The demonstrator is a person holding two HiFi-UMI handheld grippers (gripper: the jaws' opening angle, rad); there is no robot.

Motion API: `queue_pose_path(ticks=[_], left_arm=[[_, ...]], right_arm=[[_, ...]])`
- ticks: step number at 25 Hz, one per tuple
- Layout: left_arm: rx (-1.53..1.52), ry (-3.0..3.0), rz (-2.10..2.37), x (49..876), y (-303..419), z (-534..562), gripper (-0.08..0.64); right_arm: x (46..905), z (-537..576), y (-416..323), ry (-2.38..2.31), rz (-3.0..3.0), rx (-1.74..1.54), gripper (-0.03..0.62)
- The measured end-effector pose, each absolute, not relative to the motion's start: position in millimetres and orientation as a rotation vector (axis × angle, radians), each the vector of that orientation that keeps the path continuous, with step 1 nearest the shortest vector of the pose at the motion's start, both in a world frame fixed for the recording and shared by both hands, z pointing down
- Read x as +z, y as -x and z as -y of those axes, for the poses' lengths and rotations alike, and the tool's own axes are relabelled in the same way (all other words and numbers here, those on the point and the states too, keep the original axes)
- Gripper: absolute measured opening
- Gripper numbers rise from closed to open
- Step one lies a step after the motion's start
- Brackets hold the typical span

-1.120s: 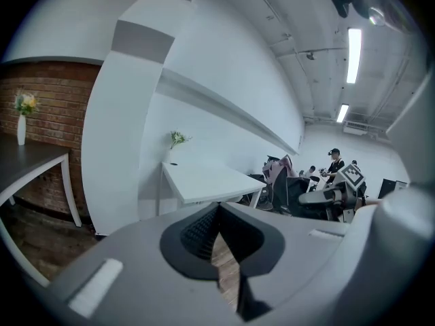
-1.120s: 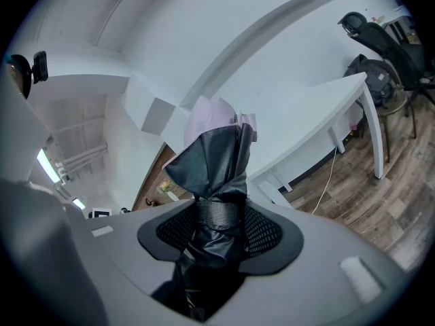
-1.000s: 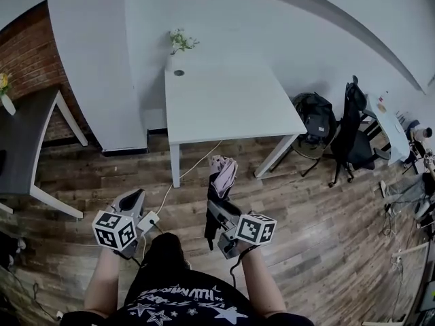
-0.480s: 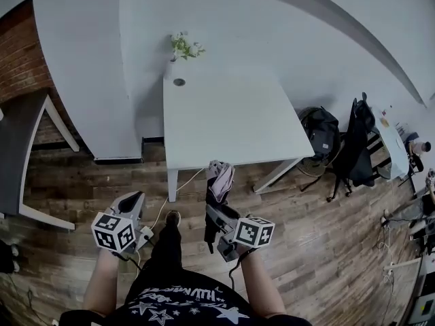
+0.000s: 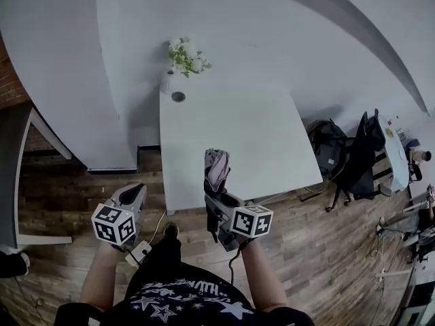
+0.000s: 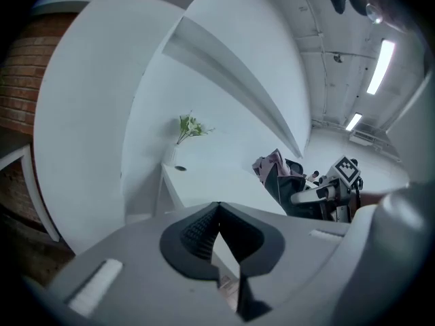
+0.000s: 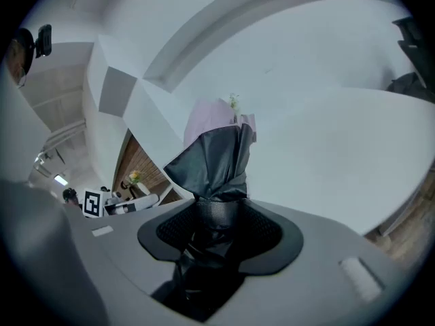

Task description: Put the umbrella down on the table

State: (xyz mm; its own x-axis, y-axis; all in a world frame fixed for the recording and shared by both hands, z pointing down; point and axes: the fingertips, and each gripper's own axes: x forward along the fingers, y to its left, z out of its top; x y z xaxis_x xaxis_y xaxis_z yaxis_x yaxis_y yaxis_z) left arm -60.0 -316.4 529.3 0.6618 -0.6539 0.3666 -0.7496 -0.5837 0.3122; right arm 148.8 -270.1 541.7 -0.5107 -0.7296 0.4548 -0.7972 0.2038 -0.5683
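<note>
Holding the folded umbrella [image 5: 216, 170] is the right gripper [image 5: 216, 197]: its fingers are pinching the dark lower part of the bundle, and the black and pale pink fabric is projecting beyond the fingertips. In the head view the umbrella's far end is overlapping the near edge of the white table [image 5: 238, 128], while the gripper's body is sitting over the wooden floor [image 5: 319, 250] on the person's side of that edge. The umbrella is judged to be in the air, not resting on the table. The left gripper [image 5: 134, 194] is holding nothing. Its fingers are pressed together at the tips, and it is hanging beside the right gripper, short of the table edge.

Step in hand, as judged: the approach to the table. The put-down is not yet done.

The next move is calling for the following:
- bringing the right gripper out over the bare middle of the table;
- lowering it until the umbrella is lying along the surface;
- spreading the fingers.

The flowers [image 5: 185, 54] and a small round dark fitting [image 5: 178, 96] are standing at the far left corner, well apart from the near edge, so the free area is offering ample room. The bundle is looking soft and rounded, so it is likely to roll on release. Setting it down lengthwise, away from the edge, is advisable.
</note>
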Motion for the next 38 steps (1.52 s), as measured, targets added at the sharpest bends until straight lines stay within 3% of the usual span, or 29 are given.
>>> queue_pose_path(ticks=[22, 29, 38], left_arm=[[0.322, -2.358, 1.1, 552.3, 48.1, 480.6, 0.003], [0.314, -2.331, 1.121, 554.8, 51.5, 507.9, 0.003], [0.309, -2.289, 1.141, 566.4, 55.9, 513.6, 0.003]], right_arm=[[581.5, 487.7, -149.4, -1.174, 2.061, 0.406, 0.216], [599.0, 527.2, -140.2, -0.942, 1.922, 0.048, 0.215], [627.3, 549.5, -135.5, -0.729, 1.858, -0.119, 0.213]])
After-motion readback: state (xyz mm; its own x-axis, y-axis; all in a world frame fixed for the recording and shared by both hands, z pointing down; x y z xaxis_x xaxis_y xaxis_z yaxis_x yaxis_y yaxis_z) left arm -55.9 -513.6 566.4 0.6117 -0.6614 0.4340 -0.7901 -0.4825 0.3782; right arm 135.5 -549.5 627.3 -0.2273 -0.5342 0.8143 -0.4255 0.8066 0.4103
